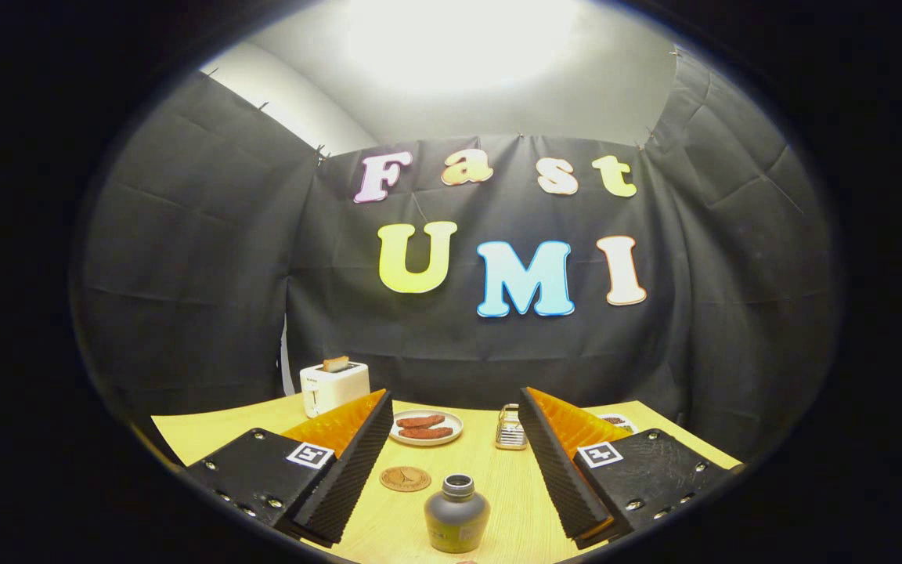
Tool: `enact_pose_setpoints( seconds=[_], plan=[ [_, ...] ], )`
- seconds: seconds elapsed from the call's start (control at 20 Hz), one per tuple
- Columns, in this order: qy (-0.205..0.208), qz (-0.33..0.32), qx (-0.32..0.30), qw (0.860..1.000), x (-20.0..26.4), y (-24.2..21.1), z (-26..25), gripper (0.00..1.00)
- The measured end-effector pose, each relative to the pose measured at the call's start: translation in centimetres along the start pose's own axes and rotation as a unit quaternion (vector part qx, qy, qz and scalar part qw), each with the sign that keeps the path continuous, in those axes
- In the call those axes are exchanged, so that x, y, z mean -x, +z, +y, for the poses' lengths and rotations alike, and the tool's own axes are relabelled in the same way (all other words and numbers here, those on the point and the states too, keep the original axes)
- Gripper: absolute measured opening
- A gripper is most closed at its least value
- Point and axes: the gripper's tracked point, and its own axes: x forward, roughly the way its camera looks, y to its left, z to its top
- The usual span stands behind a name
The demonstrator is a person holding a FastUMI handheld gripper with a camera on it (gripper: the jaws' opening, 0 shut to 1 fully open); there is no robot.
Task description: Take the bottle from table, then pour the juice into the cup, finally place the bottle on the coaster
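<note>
A small grey bottle [456,514] with an open neck stands upright on the wooden table [208,431], between my two fingers and near their bases. My gripper [455,407] is open, its fingers spread wide on either side of the bottle and not touching it. A round brown coaster [405,479] lies flat just left of the bottle, next to the left finger. A clear glass cup [510,427] stands farther ahead, close to the inner side of the right finger.
A white plate [426,428] with brown food sits beyond the coaster. A white toaster [333,386] with a slice in it stands at the back left. Another plate [617,422] peeks out behind the right finger. Black cloth walls close off the table's far side.
</note>
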Motion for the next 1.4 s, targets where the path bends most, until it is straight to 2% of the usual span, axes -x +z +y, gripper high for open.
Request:
enact_pose_setpoints(
  seconds=[0.75, 1.4],
  plan=[
    [0.025, 0.111, -0.003, 0.994, -0.8, -10.5, 0.4, 0.98],
    [0.03, 0.175, -0.005, 0.984, -0.8, -16.9, 0.2, 0.98]
  ],
)
